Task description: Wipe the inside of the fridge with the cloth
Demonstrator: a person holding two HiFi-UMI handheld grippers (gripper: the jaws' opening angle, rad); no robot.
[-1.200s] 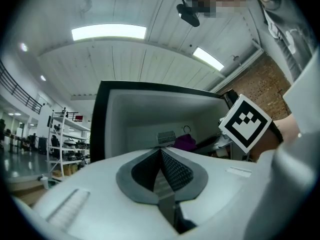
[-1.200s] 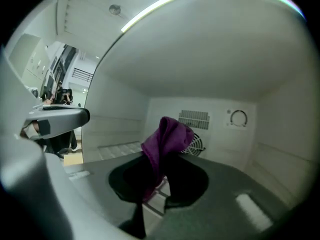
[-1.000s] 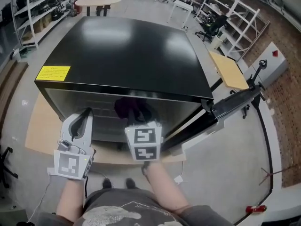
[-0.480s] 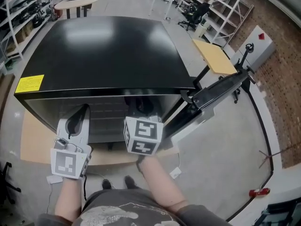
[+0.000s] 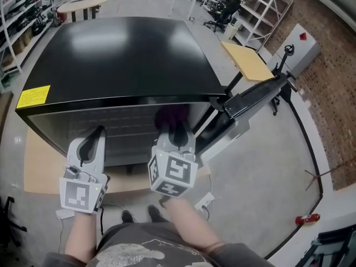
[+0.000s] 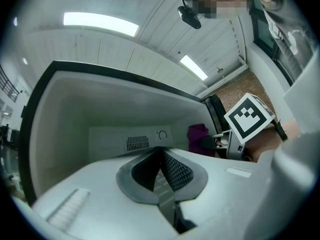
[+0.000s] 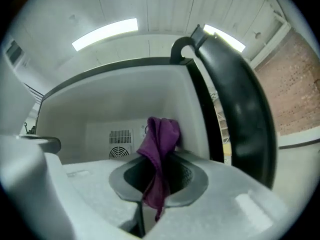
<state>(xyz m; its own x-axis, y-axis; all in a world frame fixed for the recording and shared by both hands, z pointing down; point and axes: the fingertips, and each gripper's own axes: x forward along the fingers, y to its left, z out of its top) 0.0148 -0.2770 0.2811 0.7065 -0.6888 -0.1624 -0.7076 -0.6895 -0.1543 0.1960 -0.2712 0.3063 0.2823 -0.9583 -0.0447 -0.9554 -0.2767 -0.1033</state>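
Observation:
A low black fridge (image 5: 122,54) stands on a wooden pallet with its door (image 5: 250,102) swung open to the right. Its white inside (image 7: 100,109) has a vent grille on the back wall. My right gripper (image 5: 178,131) is shut on a purple cloth (image 7: 159,149), which bunches above the jaws just inside the fridge opening, near the right wall. In the head view the cloth (image 5: 171,117) shows dark at the opening. My left gripper (image 5: 94,138) is shut on nothing, held at the opening's left half. It also sees the purple cloth (image 6: 198,135) and right gripper's marker cube.
The wooden pallet (image 5: 39,166) juts out under the fridge front. A small wooden table (image 5: 247,60) stands to the right behind the door. Shelving racks (image 5: 245,4) and tables line the far side. A cable lies on the grey floor (image 5: 267,182).
My right gripper has pushed forward and slightly right with the cloth, toward the fridge's right wall. The left gripper has hardly moved. The head view shifted a little.

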